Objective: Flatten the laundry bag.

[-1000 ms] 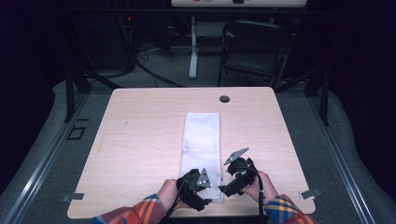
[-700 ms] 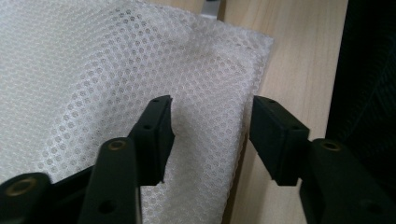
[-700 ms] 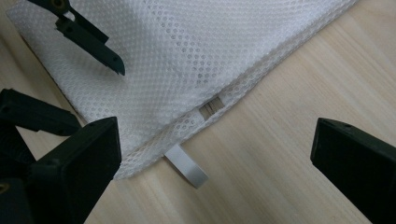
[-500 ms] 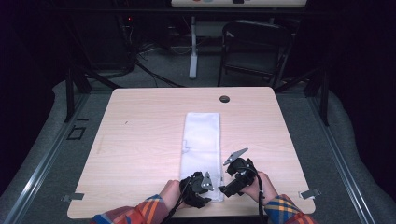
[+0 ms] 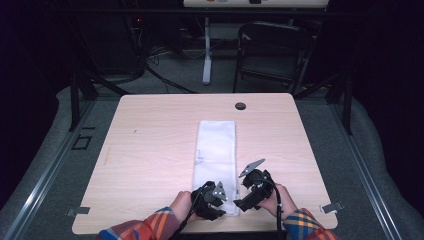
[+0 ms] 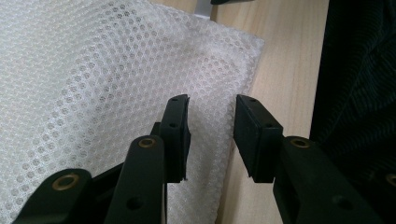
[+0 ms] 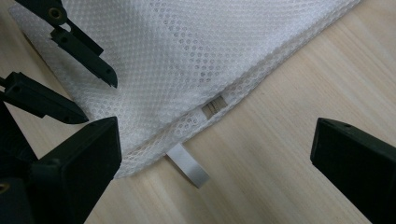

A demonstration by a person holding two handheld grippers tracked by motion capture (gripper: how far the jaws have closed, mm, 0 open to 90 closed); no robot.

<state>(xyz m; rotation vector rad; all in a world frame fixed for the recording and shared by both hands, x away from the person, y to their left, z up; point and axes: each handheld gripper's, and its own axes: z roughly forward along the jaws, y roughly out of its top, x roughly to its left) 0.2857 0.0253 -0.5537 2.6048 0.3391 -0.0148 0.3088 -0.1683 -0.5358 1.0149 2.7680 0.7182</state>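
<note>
Hovering still, both grippers agape, empty: L gripper [image 6: 211, 135] maybe slightly nearer mesh bag [image 5: 216, 150], R gripper [image 7: 212, 154] unmoved.

The high view looks forward and down from above the person's side, taking in the whole table [image 5: 150, 150]. Each gripper view rides its gripper, facing along the jaws, close above the tabletop. All three views share the near end of the white mesh bag [image 5: 216, 150] [image 6: 93, 84] [image 7: 187, 56]. The right gripper view also catches the left gripper [image 7: 70, 60].
</note>
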